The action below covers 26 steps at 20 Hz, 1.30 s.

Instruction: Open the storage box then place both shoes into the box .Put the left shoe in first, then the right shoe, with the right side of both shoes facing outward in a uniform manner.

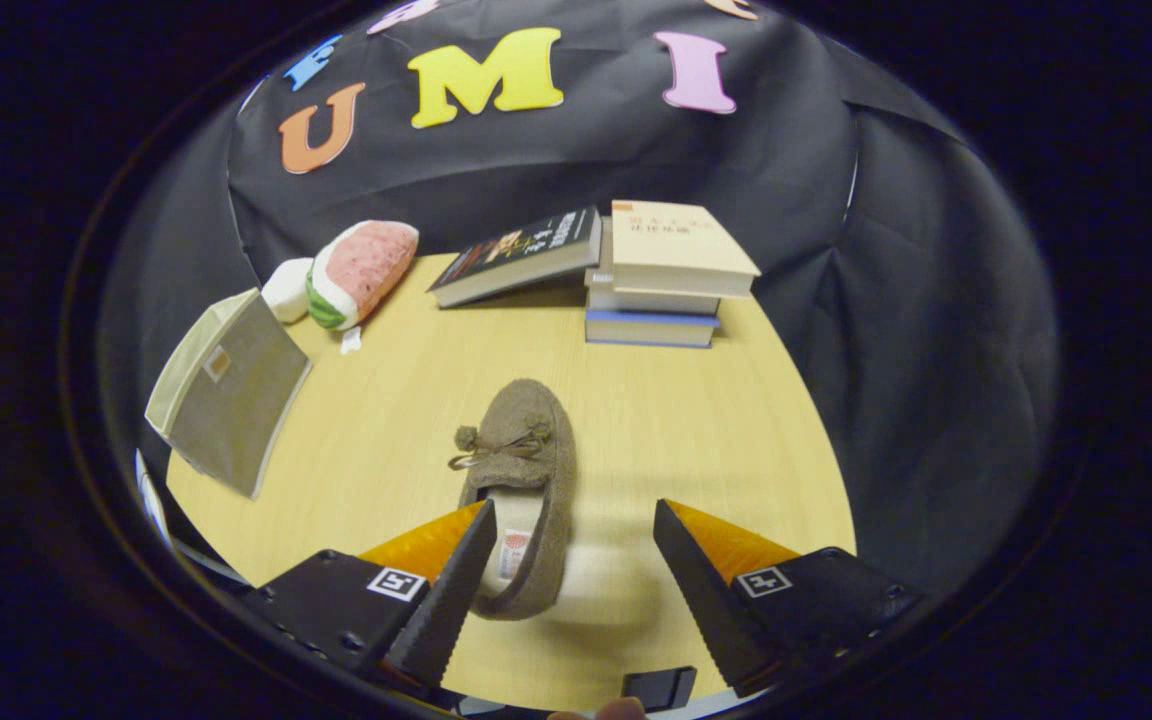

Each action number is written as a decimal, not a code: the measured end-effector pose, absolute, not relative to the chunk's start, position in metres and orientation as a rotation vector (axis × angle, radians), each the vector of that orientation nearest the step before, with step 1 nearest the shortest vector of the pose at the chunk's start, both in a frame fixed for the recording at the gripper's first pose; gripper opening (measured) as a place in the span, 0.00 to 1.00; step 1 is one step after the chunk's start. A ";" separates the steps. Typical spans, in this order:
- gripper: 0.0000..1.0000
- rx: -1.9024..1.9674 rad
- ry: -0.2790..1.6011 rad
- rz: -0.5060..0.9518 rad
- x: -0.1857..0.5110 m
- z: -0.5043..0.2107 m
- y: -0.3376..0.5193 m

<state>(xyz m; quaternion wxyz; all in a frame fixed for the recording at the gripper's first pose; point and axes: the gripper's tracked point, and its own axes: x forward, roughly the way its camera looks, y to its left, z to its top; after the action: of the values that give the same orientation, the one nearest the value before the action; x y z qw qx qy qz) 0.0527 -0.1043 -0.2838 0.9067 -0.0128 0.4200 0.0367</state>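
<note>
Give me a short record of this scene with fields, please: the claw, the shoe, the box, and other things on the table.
claw: open, fingers apart, holding nothing
shoe: brown slipper with a small bow, lying on the table, toe pointing away; its heel is beside the left finger
box: beige storage box, off to the left of the slipper
books: a stack beyond the slipper, one book leaning on it
toy: watermelon-slice plush behind the box

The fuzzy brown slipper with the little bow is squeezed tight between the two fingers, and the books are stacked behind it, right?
Not quite. The gripper view shows the gripper open: the brown slipper lies on the table with its heel beside one finger, the other finger well clear of it. It is not squeezed. The books are indeed stacked beyond it.
</note>
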 end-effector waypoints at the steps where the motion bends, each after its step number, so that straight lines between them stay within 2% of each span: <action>1: 0.97 -0.028 0.885 0.077 0.056 -0.291 -0.105; 7: 0.94 0.002 0.997 0.076 0.076 -0.333 -0.104; 10: 0.66 0.029 1.021 0.081 0.079 -0.339 -0.101; 14: 0.11 0.059 1.045 0.072 0.081 -0.346 -0.094; 15: 0.03 0.069 1.051 0.067 0.081 -0.346 -0.094; 16: 0.00 0.093 1.055 0.065 0.080 -0.346 -0.093; 26: 0.00 0.308 1.071 0.041 0.062 -0.299 -0.064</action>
<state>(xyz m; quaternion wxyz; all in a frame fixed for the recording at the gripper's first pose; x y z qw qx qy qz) 0.0621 -0.0638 -0.2989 0.8485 0.1463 0.5081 0.0197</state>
